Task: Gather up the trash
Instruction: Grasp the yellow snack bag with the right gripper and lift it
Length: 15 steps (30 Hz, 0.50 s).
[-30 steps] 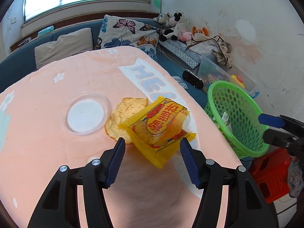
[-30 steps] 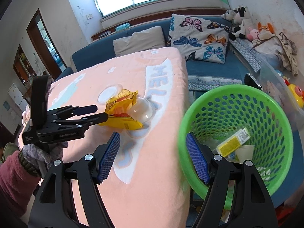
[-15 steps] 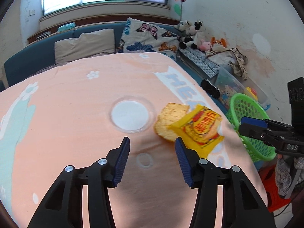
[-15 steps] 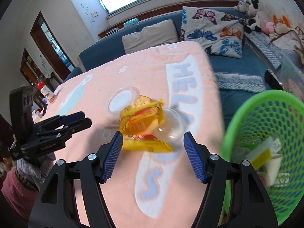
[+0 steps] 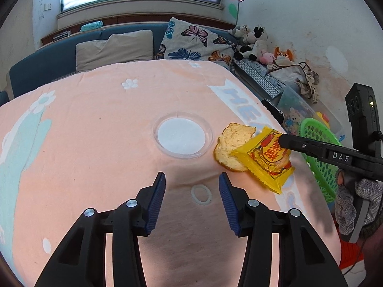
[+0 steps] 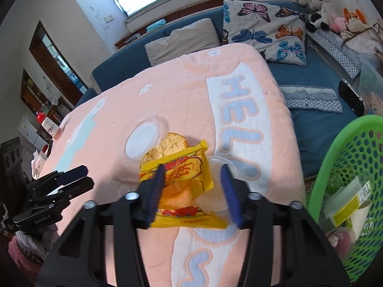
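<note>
A yellow snack wrapper [image 5: 268, 159] [image 6: 185, 179] lies on the peach tablecloth over a round cracker [image 5: 233, 143] [image 6: 167, 147] and beside a clear plastic cup [image 6: 216, 186]. My right gripper [image 6: 192, 191] is open, its jaws to either side of the wrapper and cup; in the left wrist view [image 5: 283, 141] it reaches in from the right over the wrapper. My left gripper [image 5: 191, 202] is open and empty, back from the wrapper. A clear round lid [image 5: 183, 137] [image 6: 143, 138] lies left of the cracker.
A green mesh basket [image 6: 354, 177] [image 5: 318, 134] with several pieces of trash stands off the table's right edge. A blue sofa with pillows [image 5: 115, 45] and plush toys [image 5: 251, 38] is behind the table. A black remote [image 5: 271, 110] lies on the sofa.
My left gripper has pulled back and left, away from the wrapper. My right gripper has swung from the basket to the wrapper and now straddles it with the cup.
</note>
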Available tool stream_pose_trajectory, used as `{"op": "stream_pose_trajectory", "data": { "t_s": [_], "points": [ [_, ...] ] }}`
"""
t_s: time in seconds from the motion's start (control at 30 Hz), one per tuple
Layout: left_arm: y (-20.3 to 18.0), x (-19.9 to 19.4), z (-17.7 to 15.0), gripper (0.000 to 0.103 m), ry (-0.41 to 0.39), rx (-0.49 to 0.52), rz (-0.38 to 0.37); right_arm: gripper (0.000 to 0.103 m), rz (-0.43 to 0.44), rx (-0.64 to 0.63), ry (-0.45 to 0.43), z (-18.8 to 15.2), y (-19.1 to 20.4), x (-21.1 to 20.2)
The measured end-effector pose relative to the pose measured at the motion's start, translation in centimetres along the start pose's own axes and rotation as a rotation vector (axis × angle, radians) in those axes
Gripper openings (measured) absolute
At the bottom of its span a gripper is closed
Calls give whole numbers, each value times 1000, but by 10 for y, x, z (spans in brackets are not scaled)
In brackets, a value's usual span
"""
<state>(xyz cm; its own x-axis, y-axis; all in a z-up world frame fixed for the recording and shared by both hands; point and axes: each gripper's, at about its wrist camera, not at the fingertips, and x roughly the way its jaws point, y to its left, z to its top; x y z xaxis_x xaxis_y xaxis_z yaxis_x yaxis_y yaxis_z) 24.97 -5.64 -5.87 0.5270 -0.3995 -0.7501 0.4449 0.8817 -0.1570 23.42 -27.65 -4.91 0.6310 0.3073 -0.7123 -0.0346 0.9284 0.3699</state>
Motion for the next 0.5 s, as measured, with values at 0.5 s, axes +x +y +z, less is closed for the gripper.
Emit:
{"op": "stream_pose_trajectory", "data": {
  "t_s": [0.5],
  "points": [
    [-8,17,0,44,24,-37,-26,10,28,-11,-48,-16,4,-23]
  ]
}}
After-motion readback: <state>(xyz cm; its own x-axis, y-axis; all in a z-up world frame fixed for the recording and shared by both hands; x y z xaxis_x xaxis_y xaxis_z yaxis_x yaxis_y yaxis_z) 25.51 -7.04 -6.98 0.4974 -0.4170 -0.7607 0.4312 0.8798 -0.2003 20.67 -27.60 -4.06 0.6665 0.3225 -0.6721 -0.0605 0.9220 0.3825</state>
